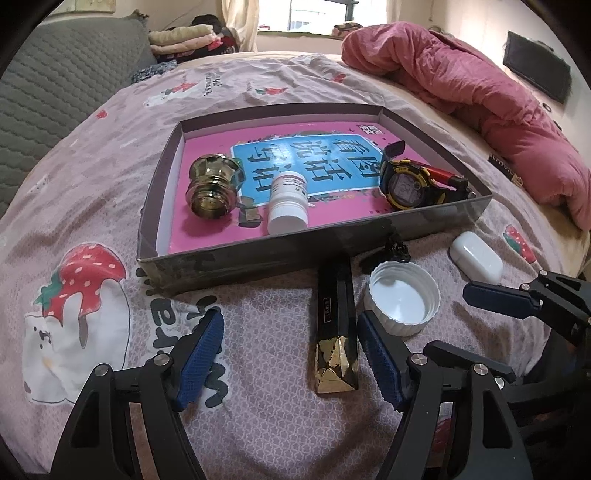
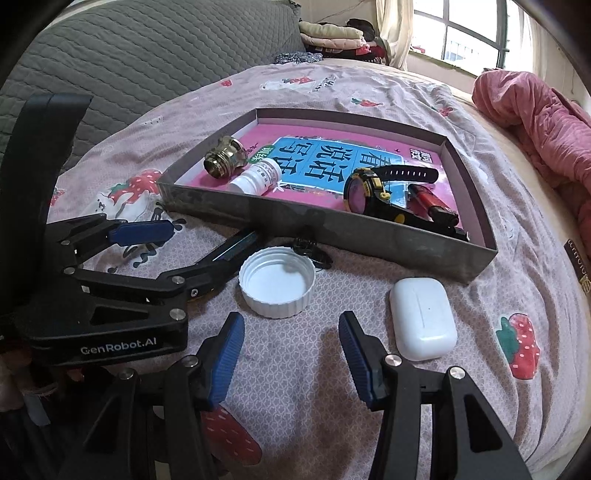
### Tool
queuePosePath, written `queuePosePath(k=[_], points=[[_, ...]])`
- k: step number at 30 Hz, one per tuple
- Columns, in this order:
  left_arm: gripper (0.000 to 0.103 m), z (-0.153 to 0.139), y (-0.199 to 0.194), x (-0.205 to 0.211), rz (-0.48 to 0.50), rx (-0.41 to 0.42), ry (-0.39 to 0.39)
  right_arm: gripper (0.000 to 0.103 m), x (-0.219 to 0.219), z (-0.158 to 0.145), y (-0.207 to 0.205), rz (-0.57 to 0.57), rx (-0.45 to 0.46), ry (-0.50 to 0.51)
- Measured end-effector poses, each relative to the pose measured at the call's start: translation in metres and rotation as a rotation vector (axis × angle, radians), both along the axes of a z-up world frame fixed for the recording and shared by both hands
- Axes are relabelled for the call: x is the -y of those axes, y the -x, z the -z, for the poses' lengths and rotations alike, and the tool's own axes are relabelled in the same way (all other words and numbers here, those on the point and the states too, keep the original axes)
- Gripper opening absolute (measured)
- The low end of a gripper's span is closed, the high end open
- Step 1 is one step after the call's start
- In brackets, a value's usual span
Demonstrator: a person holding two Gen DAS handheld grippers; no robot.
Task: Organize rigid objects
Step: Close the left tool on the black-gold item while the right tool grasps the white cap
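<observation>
A shallow grey box (image 1: 258, 254) on the bed holds a pink book, a brass knob (image 1: 214, 184), a white bottle (image 1: 288, 203), a black-and-yellow watch (image 1: 406, 184) and a red lighter (image 1: 443, 175). In front of it lie a black-and-gold bar (image 1: 336, 332), a white cap (image 1: 402, 301) and a white earbud case (image 1: 476, 254). My left gripper (image 1: 291, 350) is open, with the bar between its fingers near the right pad, which does not press on it. My right gripper (image 2: 291, 354) is open over bare sheet, between the cap (image 2: 277, 282) and the case (image 2: 423, 317).
A small black clip (image 1: 397, 251) lies against the box's front wall. A pink quilt (image 1: 480, 92) is heaped at the far right and a grey padded headboard (image 2: 147, 55) stands on the left. Folded clothes (image 2: 332, 33) sit by the window.
</observation>
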State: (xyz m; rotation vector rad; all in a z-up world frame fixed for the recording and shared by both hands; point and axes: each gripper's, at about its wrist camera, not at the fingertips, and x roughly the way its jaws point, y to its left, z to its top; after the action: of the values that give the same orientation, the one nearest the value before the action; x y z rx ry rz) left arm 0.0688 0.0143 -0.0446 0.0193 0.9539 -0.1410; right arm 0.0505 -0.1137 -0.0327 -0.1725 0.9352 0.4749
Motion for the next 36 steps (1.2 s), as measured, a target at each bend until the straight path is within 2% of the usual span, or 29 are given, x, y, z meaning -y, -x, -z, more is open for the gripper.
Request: queuePosePath(k=[4, 15, 23, 36], points=[[0.077, 0.002, -0.002, 0.002, 0.005, 0.003, -0.019, 0.053, -0.001, 0.002, -0.002, 0.000, 0.000, 0.001], [0.077, 0.005, -0.010, -0.010, 0.001, -0.009, 0.007, 0.053, -0.012, 0.011, -0.008, -0.026, 0.002, 0.003], [0.077, 0.007, -0.014, -0.012, -0.002, -0.013, 0.023, 0.053, -0.013, 0.018, -0.017, -0.004, -0.010, -0.031], [0.076, 0.008, -0.018, -0.016, 0.010, -0.016, 0.063, 0.053, -0.020, 0.021, -0.024, -0.034, 0.031, -0.027]])
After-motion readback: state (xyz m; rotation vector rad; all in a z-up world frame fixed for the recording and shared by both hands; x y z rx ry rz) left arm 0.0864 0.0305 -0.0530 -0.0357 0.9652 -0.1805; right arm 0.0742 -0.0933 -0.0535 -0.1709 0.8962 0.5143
